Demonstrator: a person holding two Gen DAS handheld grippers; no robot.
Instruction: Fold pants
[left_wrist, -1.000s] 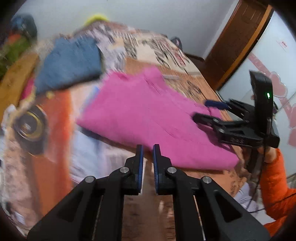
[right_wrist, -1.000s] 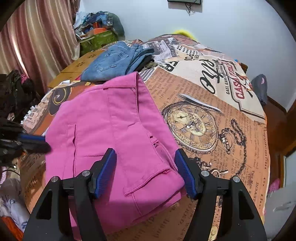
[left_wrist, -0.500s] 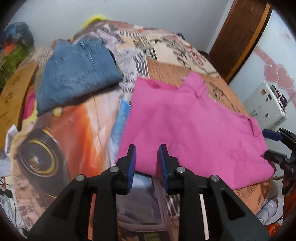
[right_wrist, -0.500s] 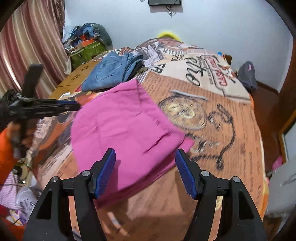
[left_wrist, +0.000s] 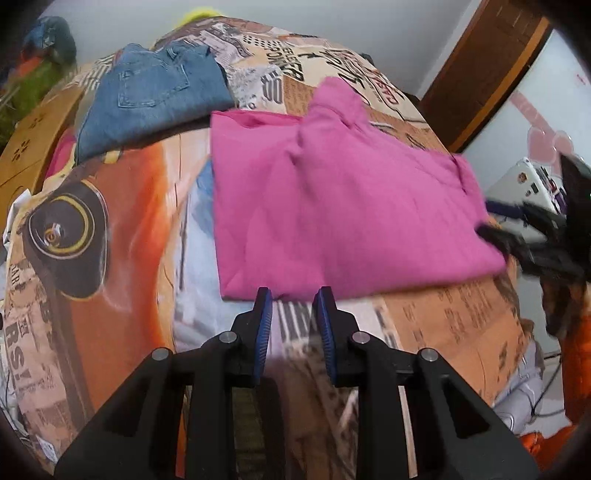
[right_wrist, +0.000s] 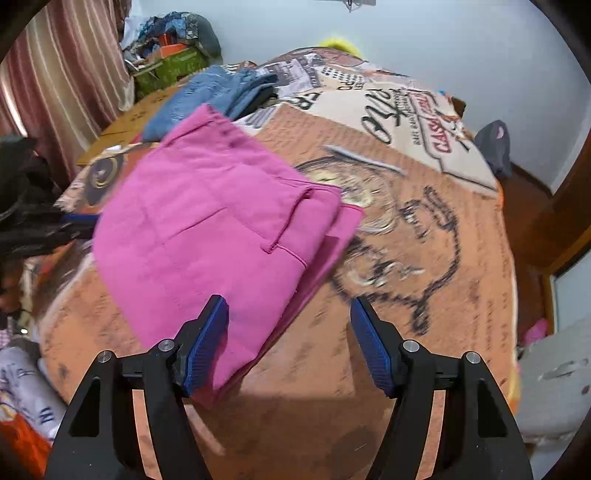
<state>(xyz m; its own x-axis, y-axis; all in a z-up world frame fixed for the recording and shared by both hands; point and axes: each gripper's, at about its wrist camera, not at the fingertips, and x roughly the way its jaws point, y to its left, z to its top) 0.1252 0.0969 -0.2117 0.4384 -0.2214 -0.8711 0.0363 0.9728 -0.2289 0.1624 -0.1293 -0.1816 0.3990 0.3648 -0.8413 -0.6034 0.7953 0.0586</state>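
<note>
The pink pants (left_wrist: 332, 206) lie folded in a thick rectangle on the printed bedspread (left_wrist: 122, 229); they also show in the right wrist view (right_wrist: 214, 236). My left gripper (left_wrist: 293, 299) is open a little and empty, just short of the near edge of the pants. My right gripper (right_wrist: 290, 308) is wide open and empty, above the near corner of the pants. The right gripper shows blurred at the right edge of the left wrist view (left_wrist: 524, 236), beside the pants' right edge.
Folded blue jeans (left_wrist: 151, 92) lie at the far side of the bed, also in the right wrist view (right_wrist: 207, 96). A wooden headboard (left_wrist: 33, 140) is at the left. A pile of clothes (right_wrist: 170, 48) sits by the curtain. A brown door (left_wrist: 480, 70) stands at the right.
My left gripper has opened a little and swung to face the near edge of the pants. My right gripper has stayed open and drawn back from the pants.
</note>
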